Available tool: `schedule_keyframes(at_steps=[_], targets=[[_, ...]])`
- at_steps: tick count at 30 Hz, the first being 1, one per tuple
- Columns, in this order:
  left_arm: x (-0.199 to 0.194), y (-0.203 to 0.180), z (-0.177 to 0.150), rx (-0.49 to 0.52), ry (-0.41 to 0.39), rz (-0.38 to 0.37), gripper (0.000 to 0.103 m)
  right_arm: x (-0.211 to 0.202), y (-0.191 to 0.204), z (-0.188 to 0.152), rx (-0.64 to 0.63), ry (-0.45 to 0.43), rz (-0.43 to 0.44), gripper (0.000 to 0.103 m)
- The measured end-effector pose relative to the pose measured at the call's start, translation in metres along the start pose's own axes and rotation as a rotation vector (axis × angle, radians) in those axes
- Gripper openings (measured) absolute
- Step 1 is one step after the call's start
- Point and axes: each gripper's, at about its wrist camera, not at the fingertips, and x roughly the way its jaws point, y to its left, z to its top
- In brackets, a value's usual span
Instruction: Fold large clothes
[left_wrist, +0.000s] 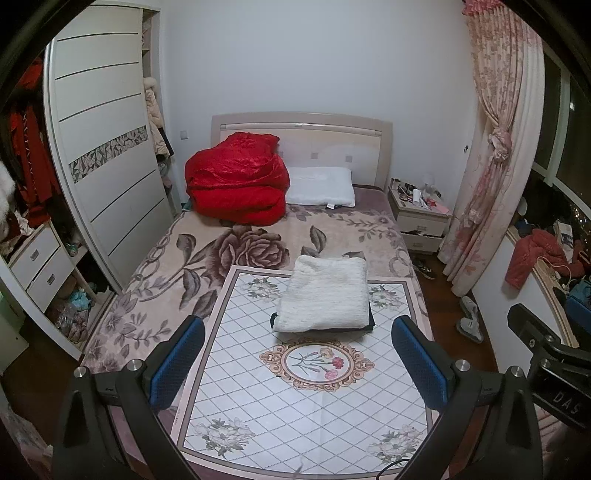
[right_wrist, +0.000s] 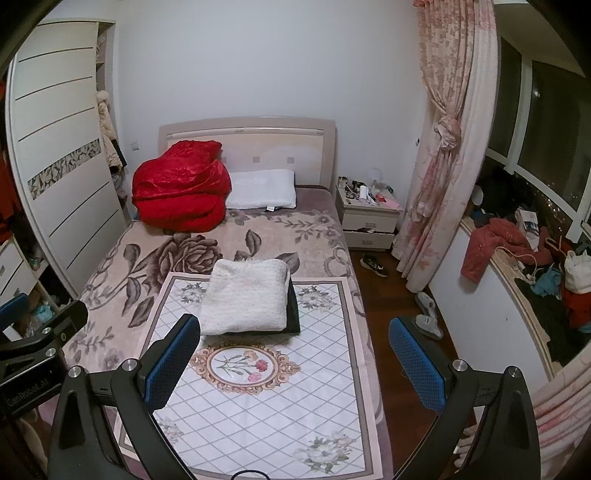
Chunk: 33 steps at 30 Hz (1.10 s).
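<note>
A folded cream knit garment (left_wrist: 327, 295) (right_wrist: 247, 295) lies on top of a folded dark garment (left_wrist: 371, 319) (right_wrist: 293, 310), at the far end of a white tiled-pattern mat (left_wrist: 295, 387) (right_wrist: 266, 398) spread on the bed. My left gripper (left_wrist: 299, 369) is held above the near part of the mat, open, with nothing between its blue pads. My right gripper (right_wrist: 295, 365) is also open and empty, held short of the stack. Each gripper shows at the edge of the other's view.
A red quilt (left_wrist: 236, 181) and white pillow (left_wrist: 321, 190) sit at the headboard. A wardrobe (left_wrist: 103, 155) stands left of the bed. A cluttered nightstand (right_wrist: 369, 214), curtain (right_wrist: 443, 166), shoes on the floor (right_wrist: 428, 314) and a clothes-strewn sill (right_wrist: 517, 258) are to the right.
</note>
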Motion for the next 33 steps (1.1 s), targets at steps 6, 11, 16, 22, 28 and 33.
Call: schedule_keyframes(at_steps=[6, 11, 16, 22, 28, 33], targets=[[-0.0002, 0.0003, -0.0006, 0.002, 0.0, 0.001, 0.103, 0.0, 0.0004, 0.0038, -0.005, -0.005, 0.007, 0.103], [-0.0005, 0.0002, -0.0008, 0.001, 0.0, 0.0, 0.103, -0.0008, 0.0003, 0.0019, -0.004, -0.004, 0.005, 0.103], [0.0, -0.0001, 0.0004, 0.002, 0.0, 0.002, 0.103, -0.0031, -0.0007, 0.0006, -0.002, -0.005, 0.002, 0.103], [0.0, -0.0002, 0.0003, 0.001, -0.001, 0.003, 0.103, -0.0021, 0.0006, -0.0003, 0.0, -0.006, 0.002, 0.103], [-0.0003, -0.0001, 0.0004, 0.001, 0.0, 0.004, 0.103, 0.0022, 0.0, 0.0073, -0.009, -0.003, 0.005, 0.103], [-0.0015, -0.0004, 0.0005, -0.001, 0.001, 0.004, 0.103, 0.002, 0.001, 0.0062, -0.01, -0.007, 0.003, 0.103]])
